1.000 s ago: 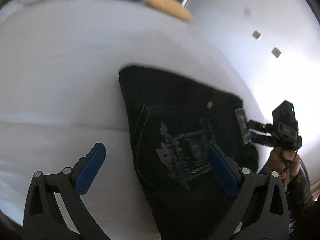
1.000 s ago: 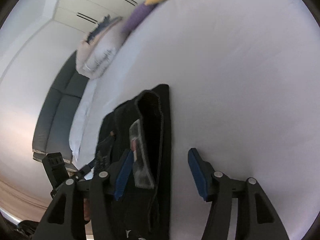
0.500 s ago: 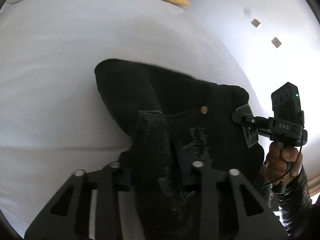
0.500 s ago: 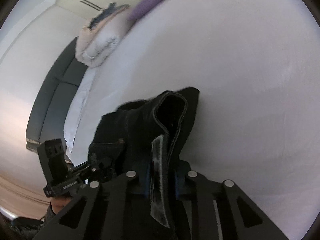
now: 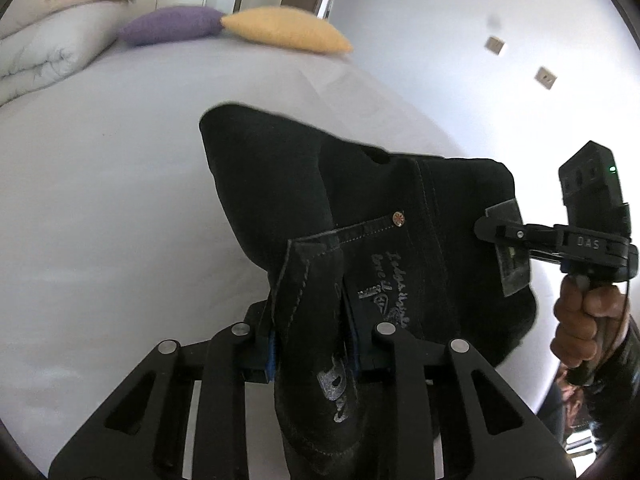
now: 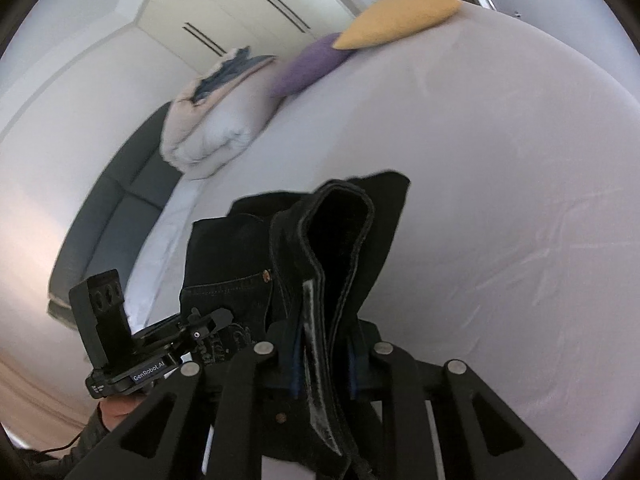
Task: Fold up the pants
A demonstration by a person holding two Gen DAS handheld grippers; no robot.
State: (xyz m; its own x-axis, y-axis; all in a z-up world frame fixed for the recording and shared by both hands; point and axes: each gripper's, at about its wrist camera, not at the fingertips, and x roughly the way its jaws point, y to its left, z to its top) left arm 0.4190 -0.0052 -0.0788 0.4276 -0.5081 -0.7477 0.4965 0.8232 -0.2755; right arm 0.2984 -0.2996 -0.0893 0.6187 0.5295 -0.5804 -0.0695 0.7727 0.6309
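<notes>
while lifted, pants (image 5: 400, 200) | pinched between both jaws | over bed (image 5: 100, 200)

"DAS" on right gripper (image 5: 500, 232); "GenRobot.AI" on left gripper (image 6: 216, 320); pants (image 5: 400, 208) script illegible, perhaps embroidery.

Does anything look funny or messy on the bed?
Nothing is spilled or broken. The black pants look bunched and lopsided, but only because the left tool and the right tool each pinch a fold of them. Behind them on the bed, the purple pillow and yellow pillow lie end to end.
</notes>
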